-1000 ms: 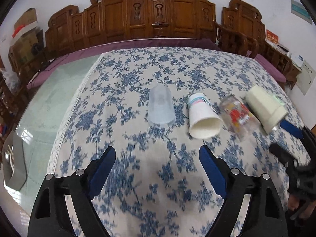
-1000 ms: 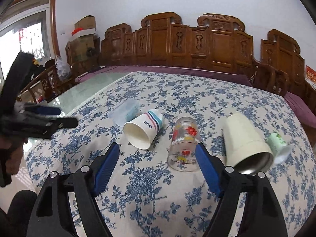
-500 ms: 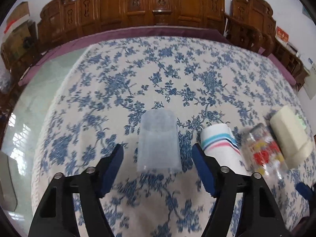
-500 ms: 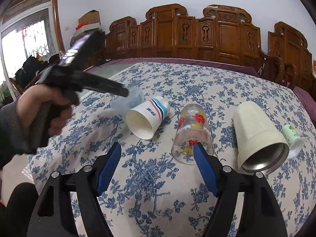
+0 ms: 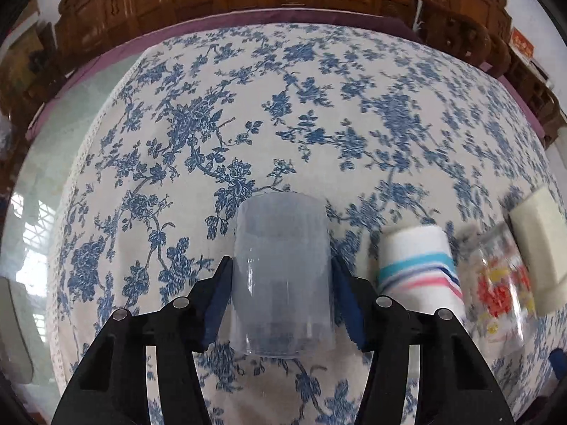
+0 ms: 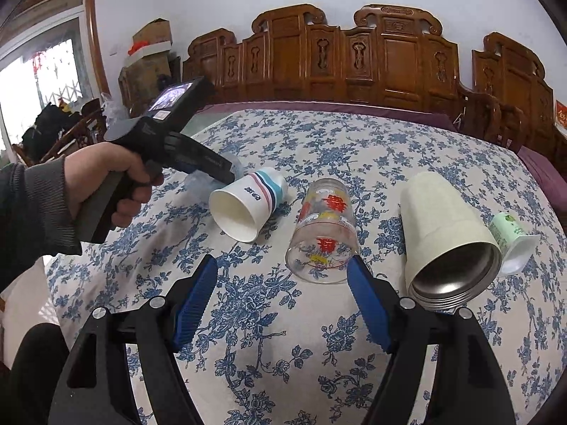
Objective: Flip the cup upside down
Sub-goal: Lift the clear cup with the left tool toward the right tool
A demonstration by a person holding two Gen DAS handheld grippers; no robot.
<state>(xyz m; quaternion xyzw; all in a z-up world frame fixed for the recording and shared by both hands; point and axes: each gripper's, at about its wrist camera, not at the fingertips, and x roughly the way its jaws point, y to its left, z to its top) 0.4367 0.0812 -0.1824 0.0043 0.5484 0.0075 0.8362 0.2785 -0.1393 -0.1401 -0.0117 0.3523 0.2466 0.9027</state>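
A translucent frosted plastic cup (image 5: 281, 276) lies on its side on the floral tablecloth, mouth toward the camera. My left gripper (image 5: 281, 301) straddles it, with the blue pads (image 5: 218, 297) close against both of its sides; I cannot tell whether they press it. From the right wrist view the left gripper body (image 6: 170, 145) hides most of that cup (image 6: 198, 184). My right gripper (image 6: 283, 304) is open and empty, low over the cloth, just in front of a printed glass (image 6: 324, 230).
Lying on their sides in a row: a striped paper cup (image 6: 246, 205), the printed glass, a cream steel-lined tumbler (image 6: 446, 233) and a small green-white yoghurt pot (image 6: 514, 241). Carved wooden chairs (image 6: 354, 60) line the table's far edge.
My left gripper has moved forward and down over the frosted cup and narrowed around it. My right gripper has stayed nearly still, tilting slightly.
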